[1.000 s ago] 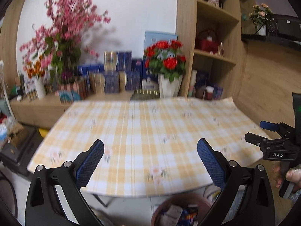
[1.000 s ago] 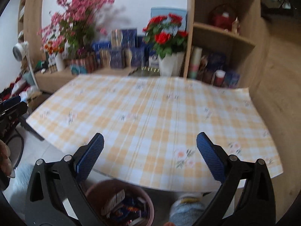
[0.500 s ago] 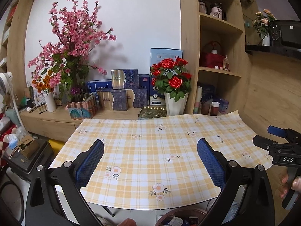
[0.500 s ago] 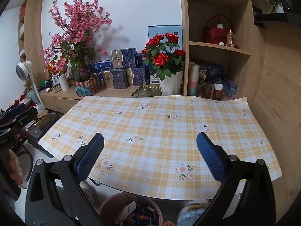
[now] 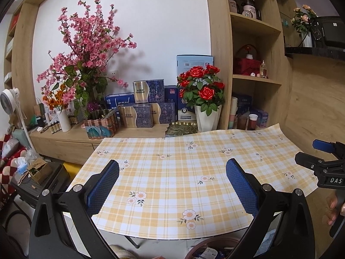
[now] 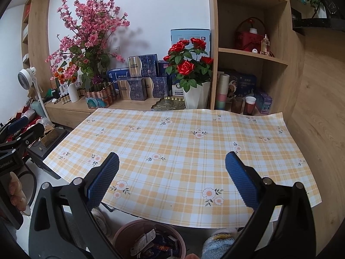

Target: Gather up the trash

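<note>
A brown round trash bin (image 6: 148,239) stands on the floor under the table's near edge, holding wrappers and packets (image 6: 151,245); its rim also shows in the left wrist view (image 5: 213,249). My left gripper (image 5: 172,186) is open and empty above the near edge of the checked tablecloth (image 5: 183,164). My right gripper (image 6: 172,181) is open and empty above the cloth (image 6: 183,142). Each gripper shows at the edge of the other's view, the right one (image 5: 323,161) and the left one (image 6: 19,129). No trash shows on the table.
A white pot of red roses (image 6: 192,79), pink blossom arrangement (image 6: 90,43), blue gift boxes (image 6: 140,82) and a brass tray (image 6: 169,103) stand on the sideboard behind the table. Wooden shelves (image 6: 248,54) rise at right. A fan (image 6: 27,79) and clutter (image 5: 32,168) stand at left.
Both grippers have risen and tilted up, so the table sits lower in view and more wall and shelving shows. Both stay open and empty.
</note>
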